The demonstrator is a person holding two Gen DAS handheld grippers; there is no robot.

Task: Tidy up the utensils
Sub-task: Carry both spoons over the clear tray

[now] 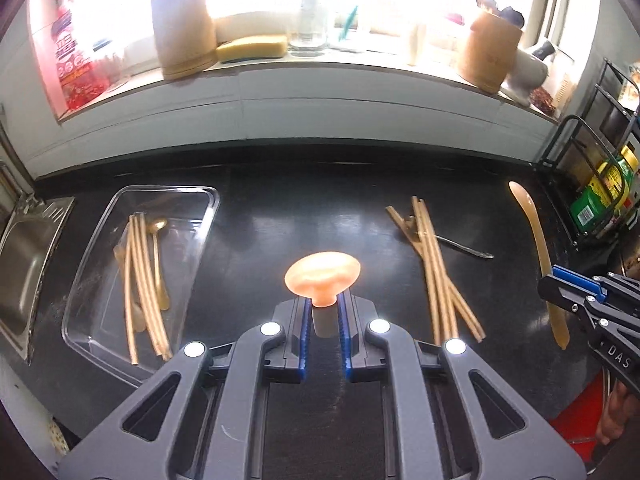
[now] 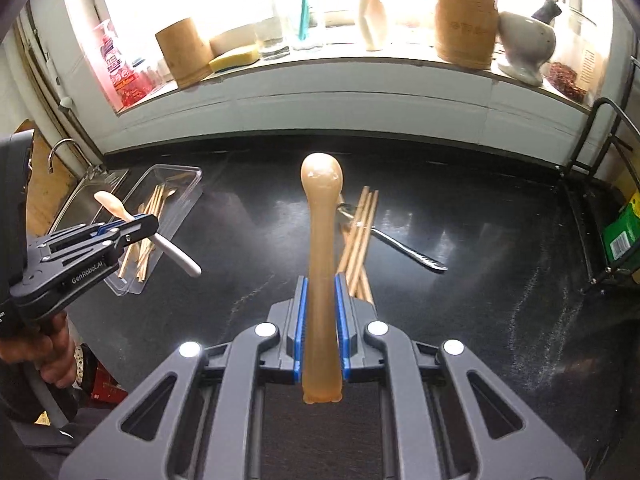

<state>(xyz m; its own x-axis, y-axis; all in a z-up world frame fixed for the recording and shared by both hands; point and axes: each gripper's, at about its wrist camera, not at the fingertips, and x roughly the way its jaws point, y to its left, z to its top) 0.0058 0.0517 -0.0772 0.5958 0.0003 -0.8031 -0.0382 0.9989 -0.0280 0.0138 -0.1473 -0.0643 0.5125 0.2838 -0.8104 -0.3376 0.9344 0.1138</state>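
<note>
My left gripper [image 1: 323, 309] is shut on a peach-and-white spoon [image 1: 322, 273], held above the black counter; it also shows in the right wrist view [image 2: 138, 222]. My right gripper [image 2: 320, 292] is shut on a long amber spoon [image 2: 321, 240], bowl pointing away; the spoon also shows in the left wrist view [image 1: 536, 240]. A clear plastic tray [image 1: 204, 216] at the left holds several chopsticks [image 1: 140, 276] and a gold spoon [image 1: 158, 256]. A loose pile of chopsticks [image 1: 436, 276] lies over a metal fork [image 1: 464, 247] at the right.
A steel sink [image 1: 24, 276] lies left of the tray. A black wire rack [image 1: 592, 184] with bottles stands at the right. The windowsill carries wooden holders [image 1: 182, 32], a sponge [image 1: 252, 47], a glass jar [image 1: 308, 20] and a ceramic vase [image 2: 524, 46].
</note>
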